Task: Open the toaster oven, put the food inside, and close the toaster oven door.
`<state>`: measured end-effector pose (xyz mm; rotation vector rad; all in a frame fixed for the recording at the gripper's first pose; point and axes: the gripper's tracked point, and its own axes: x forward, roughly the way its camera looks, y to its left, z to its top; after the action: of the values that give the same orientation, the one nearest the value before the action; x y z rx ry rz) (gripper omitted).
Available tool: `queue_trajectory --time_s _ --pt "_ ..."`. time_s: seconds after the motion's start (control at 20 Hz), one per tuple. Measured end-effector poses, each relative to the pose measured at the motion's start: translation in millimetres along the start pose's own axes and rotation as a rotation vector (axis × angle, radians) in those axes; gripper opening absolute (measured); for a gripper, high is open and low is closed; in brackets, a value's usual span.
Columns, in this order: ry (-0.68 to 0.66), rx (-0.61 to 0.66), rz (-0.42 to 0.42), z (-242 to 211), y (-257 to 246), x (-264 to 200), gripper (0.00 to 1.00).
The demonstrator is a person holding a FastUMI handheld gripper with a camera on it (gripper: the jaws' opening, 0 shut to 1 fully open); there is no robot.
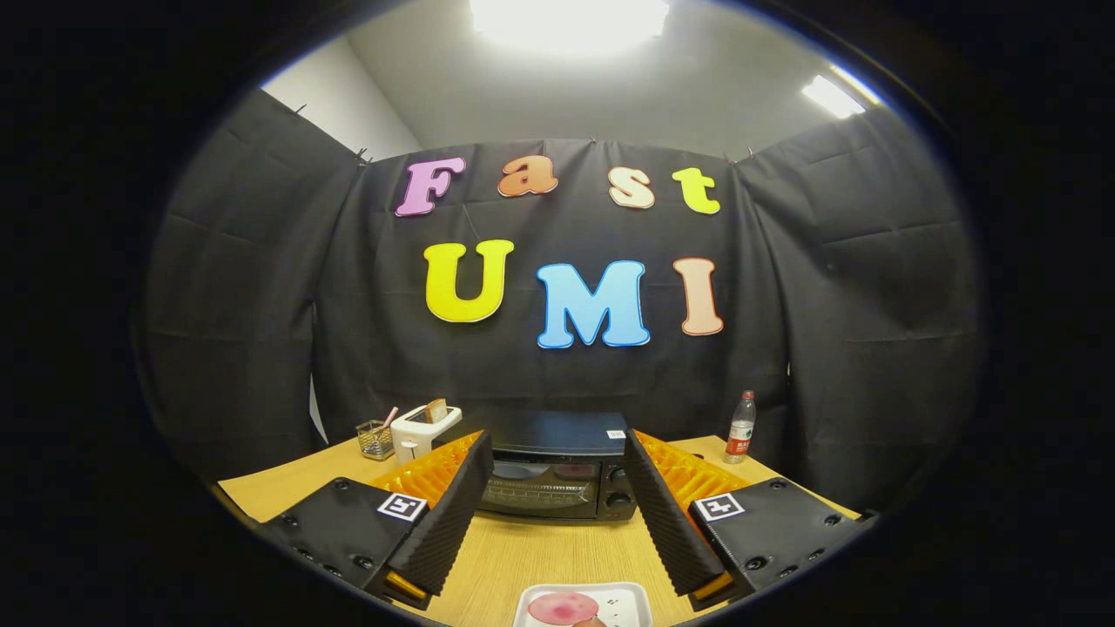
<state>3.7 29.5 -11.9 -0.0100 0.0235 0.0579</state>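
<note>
- Wood-grain table (pixel 557 557) in a light tan runs under the gripper (pixel 557 475) and reaches back to the black cloth wall (pixel 261 287) of the booth.
- Black cloth hangs in folds behind the table and on both sides; above it a pale ceiling carries a bright light panel (pixel 571 19) and a second strip light (pixel 832 96) off to the right.
- The gripper's two fingers (pixel 453 514) stand spread wide apart, released, with nothing held between them.
- The toaster oven (pixel 557 470) sits on the table beyond the fingers and shows in the gap between their tips; its door is shut, its glass front and two knobs on the right side face the gripper.
- A white tray (pixel 631 601) lies on the table nearer than the fingertips, below the gap between the fingers, with a pink round piece of food (pixel 562 607) on it.
- A white pop-up toaster (pixel 422 428) with a slice of bread (pixel 435 409) sticking up stands beyond the left finger, beside the oven.
- A small wire basket (pixel 376 440) stands just left of that toaster.
- A clear plastic bottle (pixel 741 427) with a red label stands upright beyond the right finger, near the back wall.
- Nothing lies on the table between the fingers and the oven door.
</note>
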Motion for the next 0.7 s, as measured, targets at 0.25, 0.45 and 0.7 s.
queue_trajectory --time_s 0.25,0.45,0.7 --pt "0.011 0.001 0.018 0 10 16 0.95" --pt "0.028 0.007 0.045 -3 25 41 0.96" --pt "0.062 0.015 0.076 -18 44 76 0.96"
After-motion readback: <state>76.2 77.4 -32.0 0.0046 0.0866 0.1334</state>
